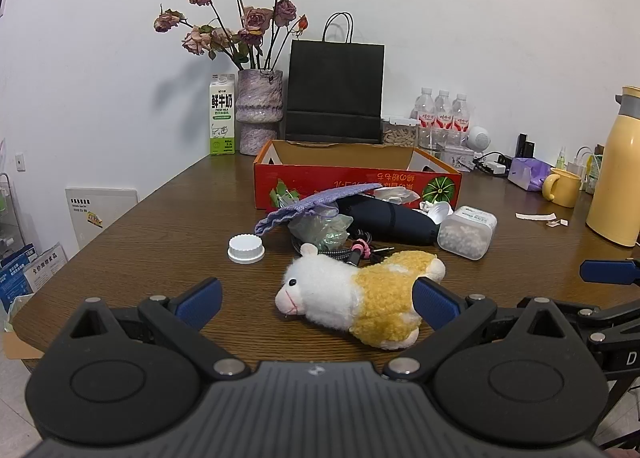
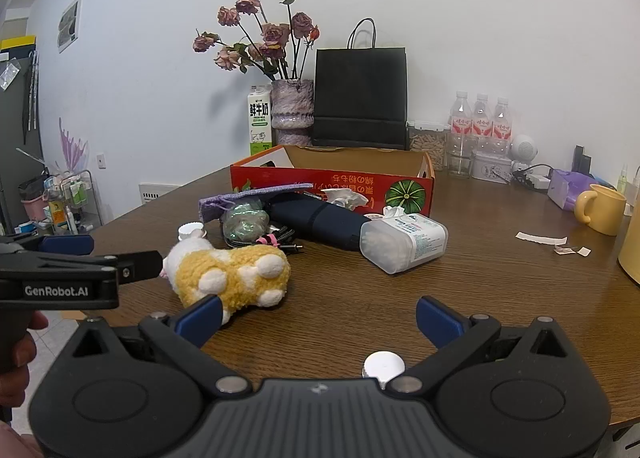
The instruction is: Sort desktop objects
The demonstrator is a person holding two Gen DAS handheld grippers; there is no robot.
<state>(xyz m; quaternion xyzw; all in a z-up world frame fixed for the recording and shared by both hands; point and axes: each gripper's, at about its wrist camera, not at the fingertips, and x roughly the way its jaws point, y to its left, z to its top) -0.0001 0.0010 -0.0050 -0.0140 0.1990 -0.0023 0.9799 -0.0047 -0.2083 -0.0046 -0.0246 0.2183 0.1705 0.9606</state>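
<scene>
Basically both grippers, left gripper [image 1: 316, 300] and right gripper [image 2: 318, 316], gaped empty. Plush sheep [image 1: 356, 296] lay on the table [image 1: 160, 226] between the left's pads, before the red box [image 1: 356, 182]. Risk: soft fleece slipping, or snagging the cables [image 1: 360, 248] behind.

A white-and-yellow plush sheep [image 1: 360, 298] lies on its side before a clutter pile [image 1: 376, 218] and red box [image 1: 356, 174].
</scene>
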